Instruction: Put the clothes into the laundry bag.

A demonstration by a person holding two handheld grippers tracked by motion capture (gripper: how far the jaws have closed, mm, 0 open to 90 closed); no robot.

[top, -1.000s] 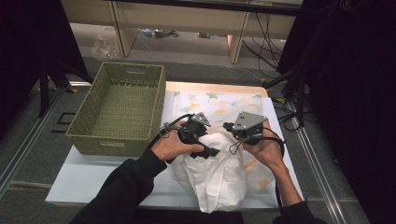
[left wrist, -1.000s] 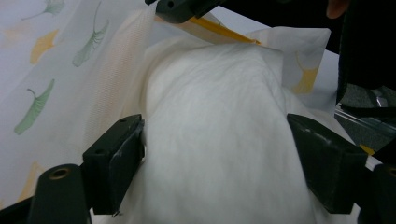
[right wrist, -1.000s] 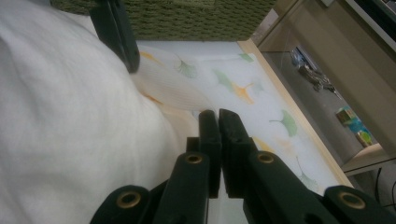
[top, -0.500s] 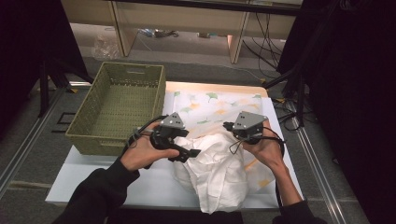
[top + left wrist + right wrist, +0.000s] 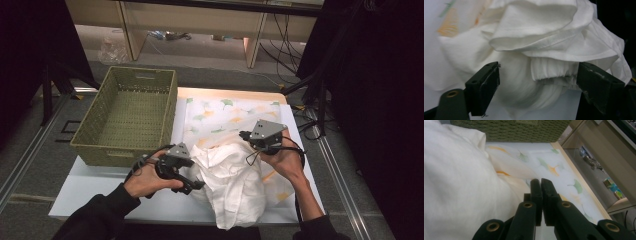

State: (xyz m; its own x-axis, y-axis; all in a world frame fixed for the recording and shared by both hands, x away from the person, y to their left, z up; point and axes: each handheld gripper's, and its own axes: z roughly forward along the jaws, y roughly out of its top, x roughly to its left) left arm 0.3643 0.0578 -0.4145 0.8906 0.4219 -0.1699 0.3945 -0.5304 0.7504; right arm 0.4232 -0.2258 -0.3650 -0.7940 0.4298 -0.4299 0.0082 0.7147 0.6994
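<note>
Left gripper (image 5: 537, 92) fingers straddle ribbed hem (image 5: 551, 72).

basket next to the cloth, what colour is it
Olive green woven basket, clearest in the high view.

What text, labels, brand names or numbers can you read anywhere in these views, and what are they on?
None can be read.
White garment: plain, no tag or print showing.
Patterned cloth: only leaf shapes, no lettering.
Green basket: no label.
Small coloured boxes on the floor: any print is too blurred to read.
Left claw and right claw: no markings visible.
</note>
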